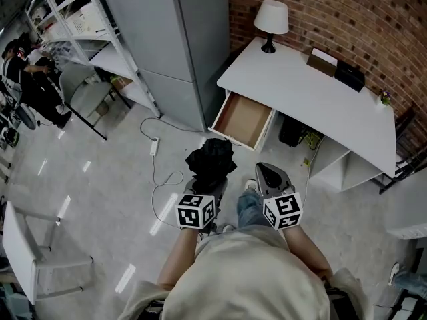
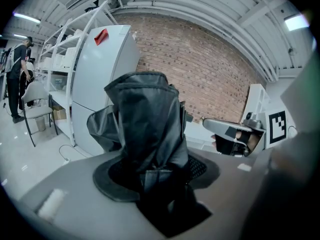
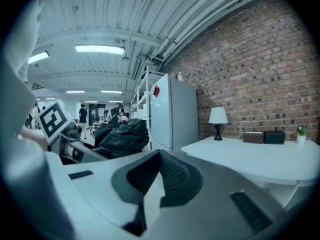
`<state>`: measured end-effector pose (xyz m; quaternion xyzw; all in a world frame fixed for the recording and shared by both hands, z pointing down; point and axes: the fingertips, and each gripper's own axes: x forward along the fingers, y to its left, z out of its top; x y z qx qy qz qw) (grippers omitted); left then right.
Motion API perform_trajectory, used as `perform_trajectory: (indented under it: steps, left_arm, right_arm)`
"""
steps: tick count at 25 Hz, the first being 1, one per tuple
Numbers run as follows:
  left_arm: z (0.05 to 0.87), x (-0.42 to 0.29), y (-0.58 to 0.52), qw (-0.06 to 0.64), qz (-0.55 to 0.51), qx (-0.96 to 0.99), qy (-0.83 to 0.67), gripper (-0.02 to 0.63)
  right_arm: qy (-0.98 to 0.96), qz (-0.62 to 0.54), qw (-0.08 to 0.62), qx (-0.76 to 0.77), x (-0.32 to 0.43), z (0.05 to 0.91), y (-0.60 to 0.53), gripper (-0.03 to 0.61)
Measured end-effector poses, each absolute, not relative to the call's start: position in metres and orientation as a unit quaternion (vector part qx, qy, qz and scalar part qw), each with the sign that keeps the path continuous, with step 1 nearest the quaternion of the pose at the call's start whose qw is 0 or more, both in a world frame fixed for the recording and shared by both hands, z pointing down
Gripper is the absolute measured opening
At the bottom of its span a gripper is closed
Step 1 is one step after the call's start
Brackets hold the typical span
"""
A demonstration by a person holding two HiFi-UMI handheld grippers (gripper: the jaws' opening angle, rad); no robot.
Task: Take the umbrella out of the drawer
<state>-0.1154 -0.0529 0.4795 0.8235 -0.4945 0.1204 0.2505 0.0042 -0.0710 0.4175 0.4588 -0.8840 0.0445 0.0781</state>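
Our left gripper (image 1: pixel 208 184) is clamped on the folded black umbrella (image 2: pixel 147 129), whose long axis runs forward along the jaws. Just beside it we hold our right gripper (image 3: pixel 159 179) closed and empty. Beyond both, the drawer (image 1: pixel 243 120) stands open and bare.

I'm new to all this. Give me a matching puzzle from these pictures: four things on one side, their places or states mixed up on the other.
Things:
1. umbrella
2. drawer
3. lamp
4. right gripper

Places or states:
A. open, empty
B. shut, empty
C. on the desk
D. clamped between jaws

Pairs: 1-D, 2-A, 3-C, 4-B
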Motion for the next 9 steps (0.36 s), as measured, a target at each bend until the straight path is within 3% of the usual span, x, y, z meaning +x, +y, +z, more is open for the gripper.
perform_trajectory:
  steps: [9]
  left_arm:
    - [0.4794, -0.1231, -0.0620, 0.251, 0.115, 0.821, -0.500, 0.253]
  right_arm:
    - [-0.886, 0.043, 0.081, 0.455, 0.0003, 0.4172, -0.0777, 0.000]
